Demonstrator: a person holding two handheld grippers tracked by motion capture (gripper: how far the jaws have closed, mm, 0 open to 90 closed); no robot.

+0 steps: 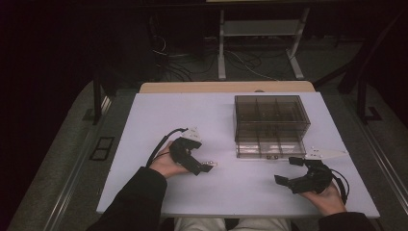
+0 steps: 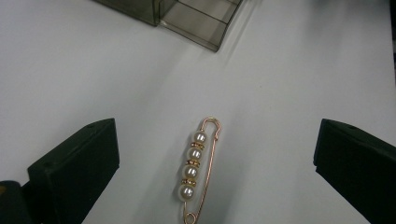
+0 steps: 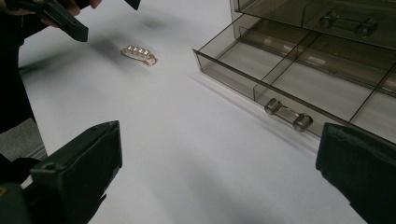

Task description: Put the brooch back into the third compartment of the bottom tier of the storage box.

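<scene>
Far left of the smoky drawer box (image 1: 271,126): left gripper (image 1: 206,166), jaws spread wide, poised over a pearl pin (image 1: 210,164) without touching it. In the high view, pin barely legible, a pale speck at the jaw tips, partly masked by the gripper body. In the left gripper view, pearl pin (image 2: 197,169) flat on the white table (image 2: 299,79) between the two open jaws, four pearls in a row on a gold safety-pin frame, long axis running away from the camera toward the drawer box (image 2: 187,13), clasp end farthest, coil end cut off by the bottom edge. Box itself cropped at the top edge. Right of the pin, in front of the box: bottom drawer (image 3: 299,84) pulled open, compartments hard to read through tinted walls. Farther right: right gripper (image 1: 289,171), jaws parted, gripping nothing
</scene>
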